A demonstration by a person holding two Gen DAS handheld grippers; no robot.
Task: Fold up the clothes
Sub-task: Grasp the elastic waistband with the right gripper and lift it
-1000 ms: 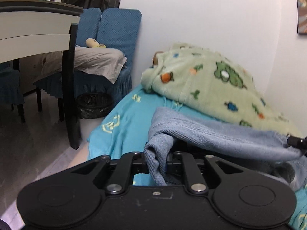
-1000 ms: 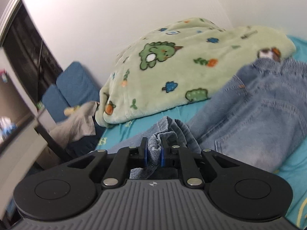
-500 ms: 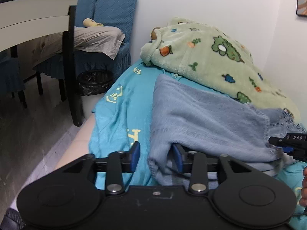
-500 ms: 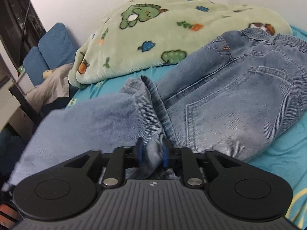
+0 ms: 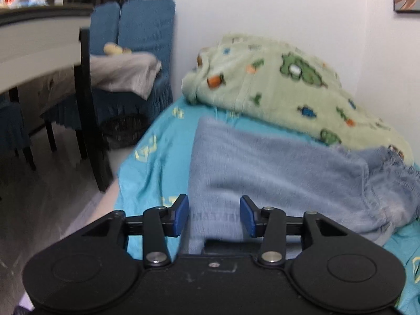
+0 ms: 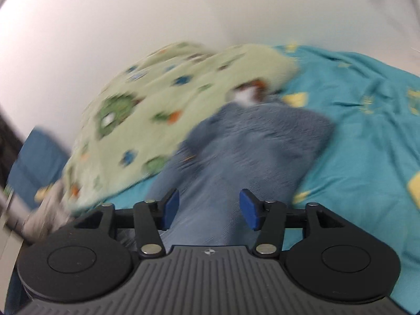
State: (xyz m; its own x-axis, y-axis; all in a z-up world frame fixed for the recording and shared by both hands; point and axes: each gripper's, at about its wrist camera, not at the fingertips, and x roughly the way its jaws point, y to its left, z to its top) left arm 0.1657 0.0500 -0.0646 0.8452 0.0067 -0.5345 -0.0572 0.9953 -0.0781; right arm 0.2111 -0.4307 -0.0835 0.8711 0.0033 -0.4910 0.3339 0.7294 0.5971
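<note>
A pair of light blue jeans lies folded over on the turquoise bed sheet. My left gripper is open, its blue pads apart just above the near edge of the jeans. In the right wrist view the jeans stretch away from me, blurred. My right gripper is open over them, holding nothing.
A green dinosaur-print blanket is bunched against the white wall behind the jeans; it also shows in the right wrist view. A table, blue chairs and a dark bin stand left of the bed.
Both grippers have let go of the jeans and opened wide. The jeans now lie laid over on the bed. The right gripper has swung quickly, blurring its view.
</note>
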